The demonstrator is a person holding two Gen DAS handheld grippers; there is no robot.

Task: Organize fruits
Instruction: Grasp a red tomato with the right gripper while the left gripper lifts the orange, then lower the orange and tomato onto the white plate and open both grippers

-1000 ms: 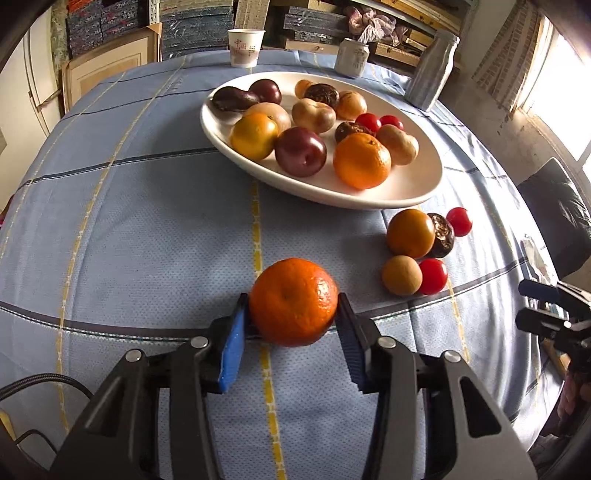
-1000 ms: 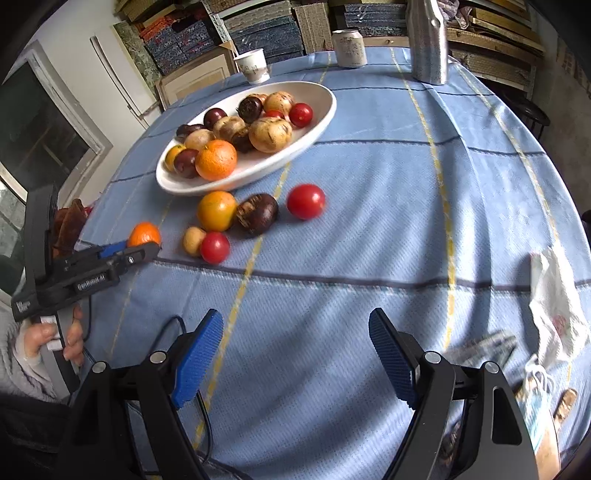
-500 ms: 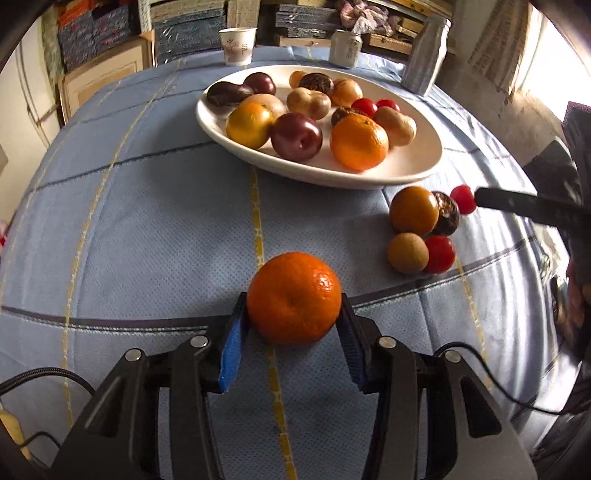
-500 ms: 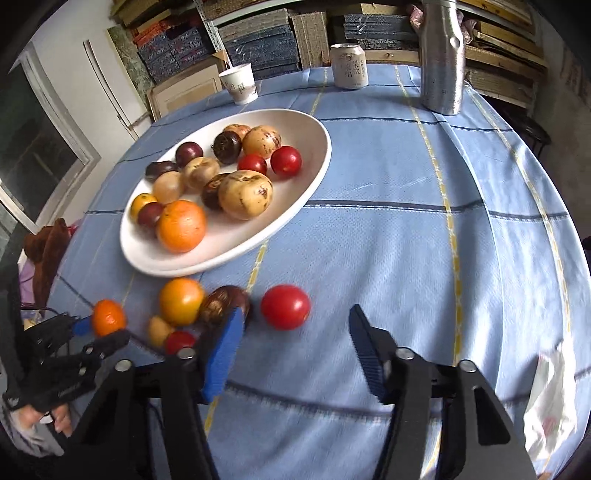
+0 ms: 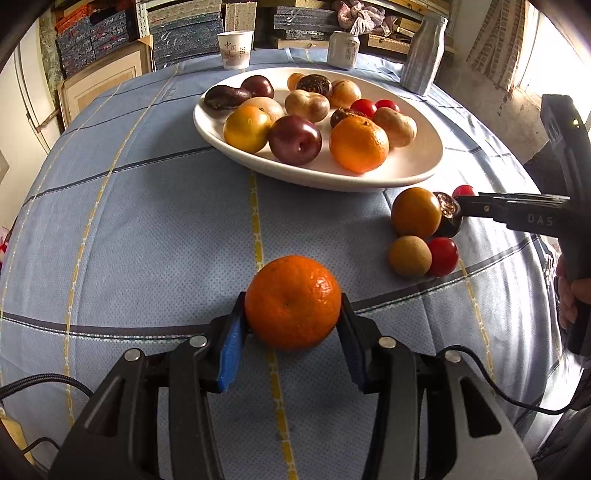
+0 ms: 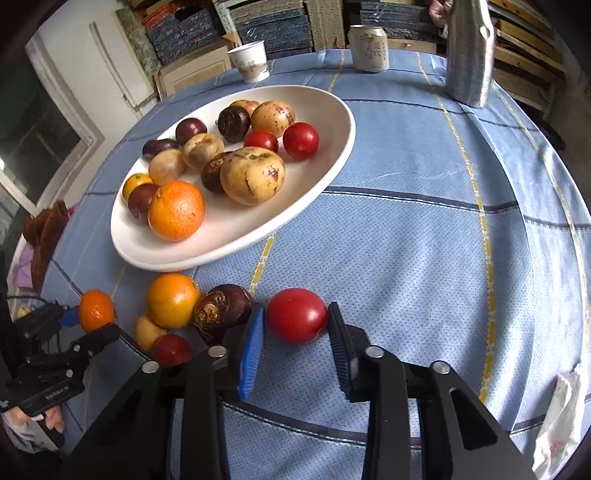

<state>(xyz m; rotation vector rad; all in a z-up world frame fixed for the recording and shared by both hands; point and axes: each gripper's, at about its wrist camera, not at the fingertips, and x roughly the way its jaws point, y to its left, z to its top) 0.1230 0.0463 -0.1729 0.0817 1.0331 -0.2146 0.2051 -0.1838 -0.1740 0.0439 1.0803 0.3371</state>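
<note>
Mandarin (image 5: pixel 292 302) clamped in left gripper (image 5: pixel 291 332) near plate (image 5: pixel 417 170); red tomato (image 6: pixel 296 314) between closing right gripper (image 6: pixel 295 339) pads.

Lived-in home room, part storeroom: round table (image 6: pixel 406 221) under blue checked cloth, white fruit plate (image 5: pixel 406 162), paper cup (image 5: pixel 235 50), drink can (image 6: pixel 368 48), stacked boxes (image 5: pixel 184 33) along wall, window (image 5: pixel 554 48) at side

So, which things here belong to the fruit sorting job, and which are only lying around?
Belongs to the job:
- mandarin in the left gripper
- red tomato between the closing right gripper pads
- loose fruits beside the plate
- white plate

Just lying about:
- paper cup
- drink can
- silver bottle
</note>
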